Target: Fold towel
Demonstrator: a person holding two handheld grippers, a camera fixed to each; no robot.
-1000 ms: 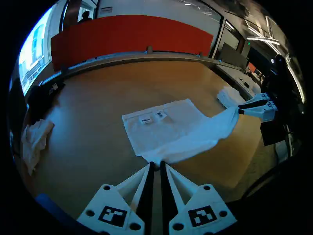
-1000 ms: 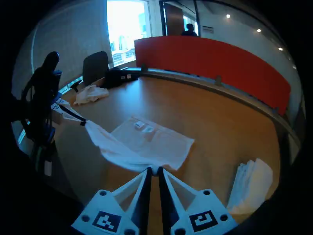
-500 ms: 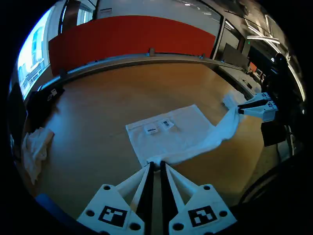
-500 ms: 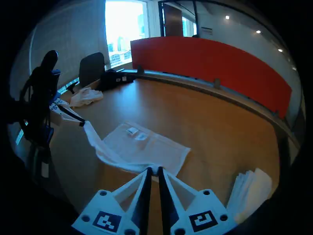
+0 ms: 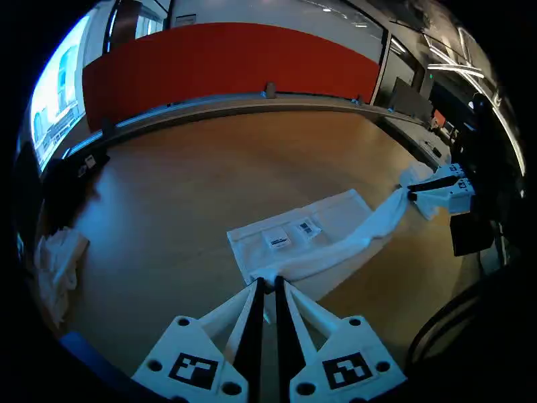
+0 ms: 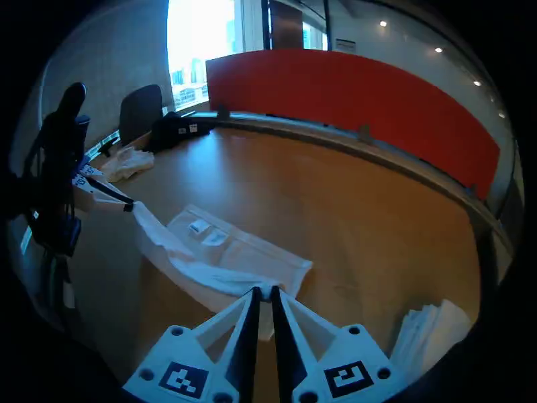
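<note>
Now, the wooden bench takes most of both views, with a red partition standing along its far edge. The white towel lies on the part of the bench nearer to your own edge. Its far half rests flat on the wood, and its near edge is lifted off the surface and hangs as a loose band between your two grippers.

A stack of folded cloths sits toward the right edge of the bench, well apart from the towel. A crumpled cloth lies by the left edge.

Your left gripper has its fingers closed to a thin slit, with one near corner of the towel pinched between them. Your right gripper is the same, almost fully closed on the other near corner. Two small labels show on the flat half.

I judge that the first fold is in hand: you hold the near edge by both corners, and it is not yet laid over the far edge. The next move, as I see it, asks you to carry both grippers forward together toward the far edge of the towel. Hold them at the same height and far enough apart that the band between them becomes straight. Lower each corner onto the far corner on its side, and open the fingers only when the cloth rests flat. If one gripper goes ahead of the other, the fold will probably come out crooked.
</note>
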